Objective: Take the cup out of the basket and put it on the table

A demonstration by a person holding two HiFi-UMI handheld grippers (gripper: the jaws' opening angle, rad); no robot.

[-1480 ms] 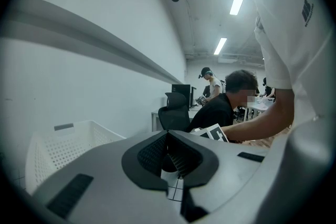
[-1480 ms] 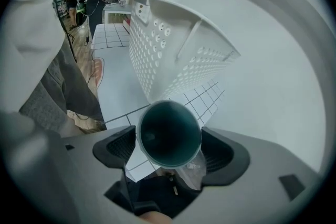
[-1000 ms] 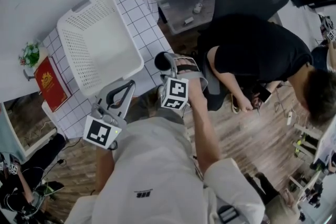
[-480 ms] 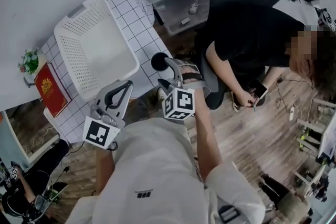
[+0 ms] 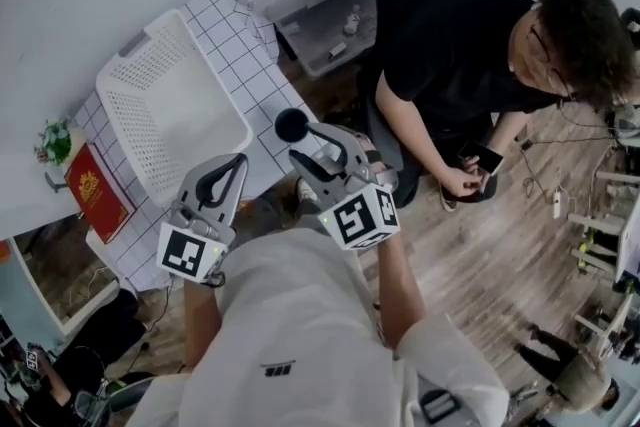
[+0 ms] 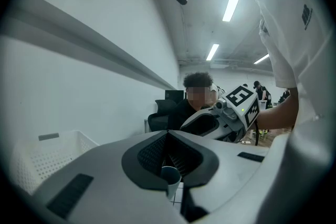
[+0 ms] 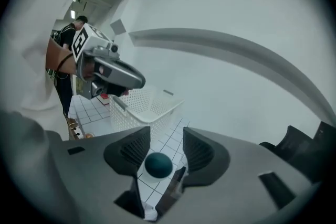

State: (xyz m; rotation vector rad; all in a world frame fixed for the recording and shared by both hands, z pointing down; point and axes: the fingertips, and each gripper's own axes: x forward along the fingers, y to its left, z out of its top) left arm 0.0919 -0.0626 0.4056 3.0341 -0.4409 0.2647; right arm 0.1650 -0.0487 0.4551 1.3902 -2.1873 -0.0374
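head view and both gripper views. the cup (image 5: 292, 125) stood upright on the checkered surface (image 5: 235, 10), outside the white mesh basket (image 5: 125, 115), which lay at about ten o'clock from it; the two were apart. the cup sat near the surface's edge, so by how things lay the transfer looked essentially done.

right tool (image 5: 305, 147): its tips pointed toward eleven o'clock at the cup. in the right gripper view the cup (image 7: 157, 164) showed in the gap of the tool (image 7: 165, 134); the jaws were closing, yet the pads did not press on it.

left tool (image 5: 240, 162): at about seven o'clock from the cup, jaws pressed together (image 6: 168, 134) and carrying nothing; the cup (image 6: 170, 180) was only glimpsed beyond them.

handling, as a judgement: the cup appeared small, light and stiff, with a smooth wall and a dark open mouth. it would likely tip or skid under a sideways nudge. the safest hold would be across the wall just below the rim, pads opposed, with modest squeeze, since a smooth wall can slip.
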